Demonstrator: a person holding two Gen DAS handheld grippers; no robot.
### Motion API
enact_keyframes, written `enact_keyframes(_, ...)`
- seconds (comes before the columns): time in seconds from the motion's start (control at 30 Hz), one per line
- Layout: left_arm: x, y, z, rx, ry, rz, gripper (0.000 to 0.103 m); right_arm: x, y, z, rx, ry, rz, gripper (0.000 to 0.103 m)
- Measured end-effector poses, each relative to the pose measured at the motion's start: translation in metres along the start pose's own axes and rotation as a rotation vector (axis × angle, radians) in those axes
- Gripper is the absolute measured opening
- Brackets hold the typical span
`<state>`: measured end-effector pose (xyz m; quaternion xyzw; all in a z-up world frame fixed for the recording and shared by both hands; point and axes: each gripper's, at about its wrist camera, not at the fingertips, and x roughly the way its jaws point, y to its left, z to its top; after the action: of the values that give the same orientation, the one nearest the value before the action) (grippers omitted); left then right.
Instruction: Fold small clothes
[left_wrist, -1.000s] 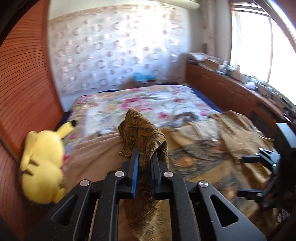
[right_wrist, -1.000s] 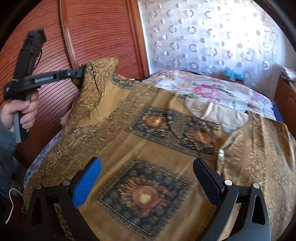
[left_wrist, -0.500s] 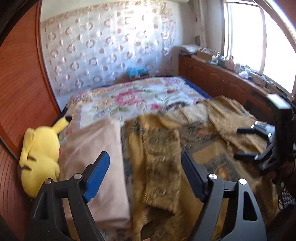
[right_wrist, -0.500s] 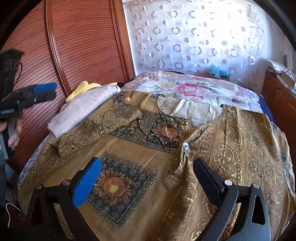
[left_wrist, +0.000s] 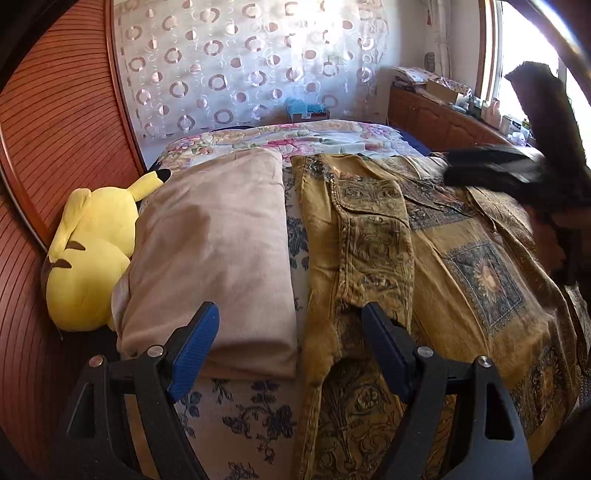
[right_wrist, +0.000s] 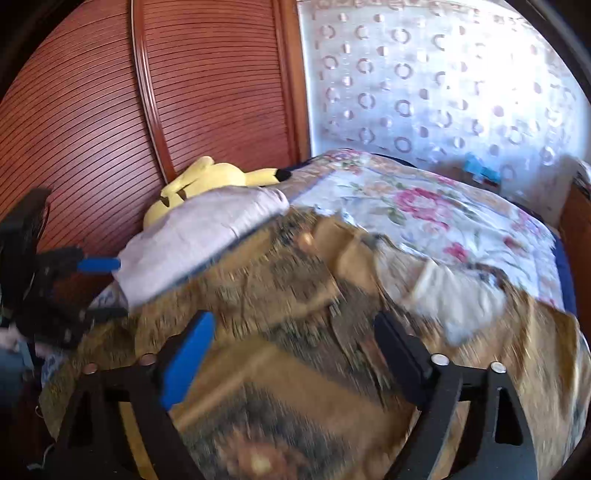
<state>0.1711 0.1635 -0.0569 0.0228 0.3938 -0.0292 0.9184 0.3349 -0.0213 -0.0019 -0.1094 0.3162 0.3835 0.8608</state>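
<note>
Leftmost, yellow plush (left_wrist: 88, 254) against slatted wooden door (left_wrist: 48, 155); next, folded beige cloth (left_wrist: 218, 254) on bed (left_wrist: 332, 133). Shirt (left_wrist: 373, 236): mustard fabric, dark paisley and sunflower squares, spread flat on bed just right of beige cloth, sleeve folded inward over body. Long axis runs from near edge toward far wall. Left gripper (left_wrist: 291, 347): fingers apart, empty, above gap between cloth and shirt. Right gripper (right_wrist: 295, 358): jaws closing, nothing clamped, over blurred shirt.
</note>
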Motion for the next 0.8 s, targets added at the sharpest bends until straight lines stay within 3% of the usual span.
enact_keyframes(0.17, -0.003, 0.007, -0.008, -0.038, -0.005, -0.012, 0.08, 0.064, -0.005, 0.032, -0.025, 0.073, 0.015, 0.067)
enact_keyframes(0.4, 0.002, 0.01, -0.026, -0.056, 0.031, -0.019, 0.08, 0.126, -0.017, 0.044, -0.047, 0.177, 0.012, 0.056)
enact_keyframes(0.5, 0.006, 0.011, -0.031, -0.065, 0.046, -0.018, 0.08, 0.133, -0.017, 0.048, -0.067, 0.192, 0.011, 0.043)
enact_keyframes(0.57, 0.011, 0.01, -0.034, -0.069, 0.063, -0.019, 0.08, 0.135, -0.014, 0.051, -0.082, 0.197, 0.002, 0.024)
enact_keyframes(0.63, 0.015, 0.005, -0.034, -0.05, 0.077, -0.001, 0.081, 0.13, -0.016, 0.051, -0.084, 0.194, 0.018, 0.011)
enact_keyframes(0.8, 0.016, 0.004, -0.032, -0.044, 0.079, -0.002, 0.082, 0.089, -0.015, 0.042, -0.085, 0.131, 0.07, 0.005)
